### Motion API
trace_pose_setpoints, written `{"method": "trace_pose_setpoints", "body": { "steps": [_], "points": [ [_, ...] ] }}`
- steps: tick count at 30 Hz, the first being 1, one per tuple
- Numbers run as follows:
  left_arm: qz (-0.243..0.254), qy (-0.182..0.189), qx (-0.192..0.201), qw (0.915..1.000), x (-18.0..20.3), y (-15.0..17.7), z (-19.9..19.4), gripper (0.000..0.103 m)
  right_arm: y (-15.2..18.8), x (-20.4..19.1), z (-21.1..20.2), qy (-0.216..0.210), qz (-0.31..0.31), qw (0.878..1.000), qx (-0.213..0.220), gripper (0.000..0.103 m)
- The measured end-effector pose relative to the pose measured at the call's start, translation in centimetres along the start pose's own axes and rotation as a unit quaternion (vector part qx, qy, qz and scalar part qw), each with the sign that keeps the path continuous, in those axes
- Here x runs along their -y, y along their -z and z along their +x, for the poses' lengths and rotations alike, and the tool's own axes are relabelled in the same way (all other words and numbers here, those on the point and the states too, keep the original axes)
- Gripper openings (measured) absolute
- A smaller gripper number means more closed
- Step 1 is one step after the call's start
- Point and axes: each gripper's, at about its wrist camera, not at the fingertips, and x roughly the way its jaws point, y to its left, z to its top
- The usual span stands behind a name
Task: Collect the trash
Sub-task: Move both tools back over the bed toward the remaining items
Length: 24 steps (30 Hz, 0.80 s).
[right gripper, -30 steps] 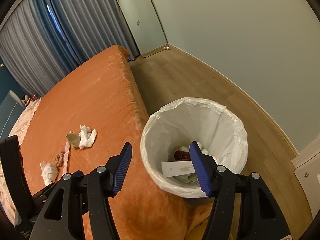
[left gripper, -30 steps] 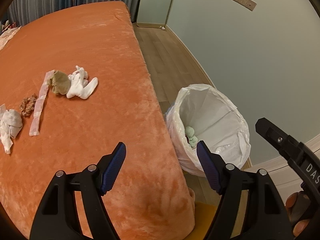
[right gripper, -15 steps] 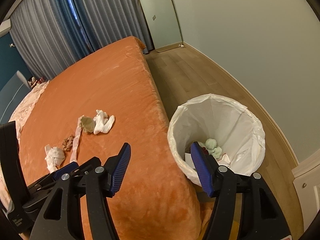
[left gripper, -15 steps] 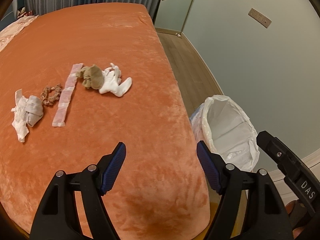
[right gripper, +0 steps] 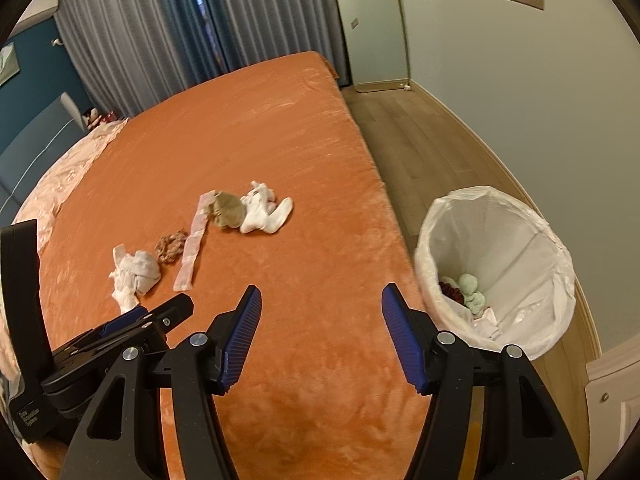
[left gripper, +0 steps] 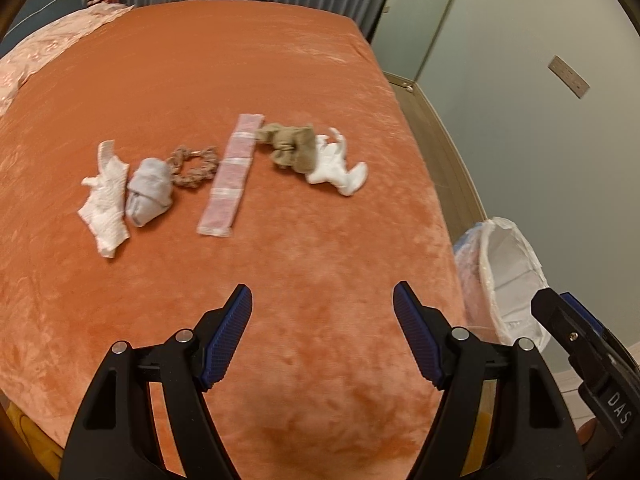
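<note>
Several bits of trash lie in a row on the orange bed (left gripper: 304, 80): a white crumpled tissue (left gripper: 106, 196), a grey wad (left gripper: 149, 192), a brown scrunchie (left gripper: 193, 166), a long pink wrapper strip (left gripper: 232, 172), a tan wad (left gripper: 292, 150) and a white wad (left gripper: 338, 166). The same row shows in the right wrist view, with the white wad (right gripper: 266, 210) at its right end. My left gripper (left gripper: 322, 308) is open and empty above the bed's near part. My right gripper (right gripper: 322, 304) is open and empty. The white-lined bin (right gripper: 552, 248) holds green and dark red trash.
The bin (left gripper: 516, 264) stands on the wooden floor (right gripper: 424, 148) by the bed's right edge, near a pale wall. Grey curtains (right gripper: 160, 32) hang behind the bed. A pink cover (left gripper: 52, 44) lies at the bed's far left.
Both grippers have swung left, away from the bin and toward the trash row on the bed. The trash items now sit nearer the middle of both views. Both stay open.
</note>
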Motion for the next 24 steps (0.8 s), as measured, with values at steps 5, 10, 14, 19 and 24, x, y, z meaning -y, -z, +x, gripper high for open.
{"method": "trace_pose_setpoints", "body": {
  "steps": [5,10,14,19,24],
  "points": [
    [-0.021,-0.015,0.005,0.9997,-3.4,-0.4,-0.6,0.069,0.3,-3.3,0.7,-0.011,-0.023,1.000,-0.009,0.061],
    [-0.033,-0.045,0.012,0.9984,-6.9,-0.6,-1.0,0.069,0.6,-6.3,1.7,-0.018,-0.047,0.999,-0.018,0.061],
    [-0.056,-0.056,0.008,0.9968,-9.7,-0.6,-0.9,0.069,0.7,-8.4,2.8,-0.025,-0.058,0.998,-0.027,0.061],
    [-0.080,-0.079,0.005,0.9936,-13.5,-0.9,-0.6,0.069,0.7,-11.0,4.5,-0.031,-0.072,0.996,-0.036,0.061],
    [-0.089,-0.105,0.007,0.9904,-16.5,-1.6,-0.2,0.076,0.3,-13.8,6.8,-0.038,-0.084,0.995,-0.044,0.061]
  ]
}}
